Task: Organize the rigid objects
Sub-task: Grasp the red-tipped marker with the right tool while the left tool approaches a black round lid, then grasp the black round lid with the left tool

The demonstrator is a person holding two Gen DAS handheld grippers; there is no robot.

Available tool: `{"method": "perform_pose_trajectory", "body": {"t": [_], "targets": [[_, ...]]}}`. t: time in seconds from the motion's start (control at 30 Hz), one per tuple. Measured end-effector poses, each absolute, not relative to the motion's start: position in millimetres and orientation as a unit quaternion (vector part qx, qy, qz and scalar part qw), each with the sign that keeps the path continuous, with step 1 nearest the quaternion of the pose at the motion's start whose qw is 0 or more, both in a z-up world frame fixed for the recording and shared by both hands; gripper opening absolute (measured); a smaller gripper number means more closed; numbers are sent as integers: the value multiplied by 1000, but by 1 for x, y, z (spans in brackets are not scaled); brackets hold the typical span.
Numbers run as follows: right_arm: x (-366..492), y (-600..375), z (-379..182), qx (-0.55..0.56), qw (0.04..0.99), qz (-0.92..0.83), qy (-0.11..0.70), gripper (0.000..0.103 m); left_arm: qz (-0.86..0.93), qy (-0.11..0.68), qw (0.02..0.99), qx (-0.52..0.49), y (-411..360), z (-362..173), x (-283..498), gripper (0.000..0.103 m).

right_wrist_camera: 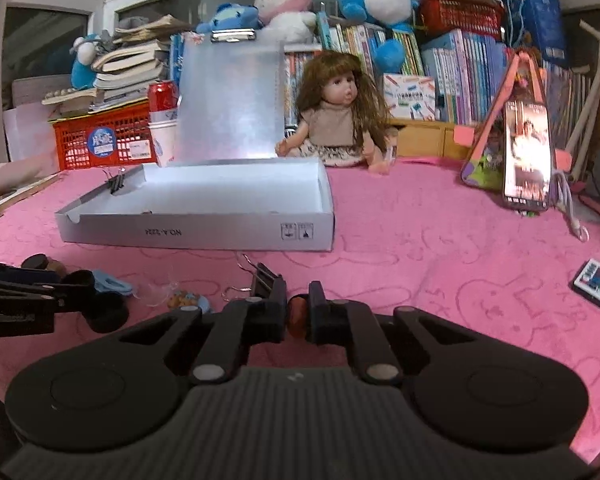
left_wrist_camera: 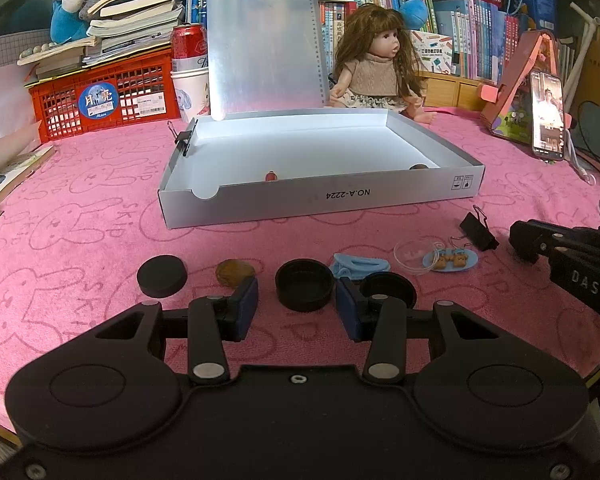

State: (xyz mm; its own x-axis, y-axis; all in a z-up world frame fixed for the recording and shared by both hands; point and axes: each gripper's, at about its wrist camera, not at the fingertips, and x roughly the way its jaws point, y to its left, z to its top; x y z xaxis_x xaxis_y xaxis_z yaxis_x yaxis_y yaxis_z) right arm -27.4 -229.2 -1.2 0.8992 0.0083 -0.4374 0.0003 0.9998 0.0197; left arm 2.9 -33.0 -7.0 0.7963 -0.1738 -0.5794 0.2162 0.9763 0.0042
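Note:
A shallow white box (left_wrist_camera: 320,200) lies open on the pink cloth, with a small red-orange piece (left_wrist_camera: 271,176) and a brown piece (left_wrist_camera: 419,167) inside. In front of it lie a black disc (left_wrist_camera: 162,276), a brown nut-like object (left_wrist_camera: 234,273), a black cap (left_wrist_camera: 304,296), a second black cap (left_wrist_camera: 388,290), a blue clip (left_wrist_camera: 360,266), a clear dish (left_wrist_camera: 416,256), a blue plate with bear charms (left_wrist_camera: 454,260) and a black binder clip (left_wrist_camera: 478,230). My left gripper (left_wrist_camera: 296,282) is open around the first cap. My right gripper (right_wrist_camera: 297,312) is shut on a small orange object (right_wrist_camera: 296,320).
A doll (left_wrist_camera: 374,64) sits behind the box. A phone (left_wrist_camera: 547,114) leans on a stand at the right. A red crate (left_wrist_camera: 104,100), a soda can (left_wrist_camera: 188,42) and stacked books line the back. A small card (right_wrist_camera: 596,284) lies at the far right.

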Motion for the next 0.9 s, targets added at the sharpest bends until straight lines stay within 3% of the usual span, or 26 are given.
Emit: {"method": "perform_pose_trajectory", "body": {"t": [0.33,0.47,0.53,0.57,0.9], "targets": [[-39,-210,-2,-9,973,62,220,16,-104,302,947,36,-33,-6,2,41],[-45,-204,-7,-17,971,81,224,26,-106,301,947,38,-34,-7,1,41],[-48,-203,-9,-19,971,83,224,41,-106,301,947,38,-34,-7,2,41],[-50,-204,-9,-19,971,85,224,42,-106,301,947,38,-34,-7,1,41],[-54,-209,-13,-7,970,81,231,44,-106,295,948,45,-37,-8,4,41]]}}
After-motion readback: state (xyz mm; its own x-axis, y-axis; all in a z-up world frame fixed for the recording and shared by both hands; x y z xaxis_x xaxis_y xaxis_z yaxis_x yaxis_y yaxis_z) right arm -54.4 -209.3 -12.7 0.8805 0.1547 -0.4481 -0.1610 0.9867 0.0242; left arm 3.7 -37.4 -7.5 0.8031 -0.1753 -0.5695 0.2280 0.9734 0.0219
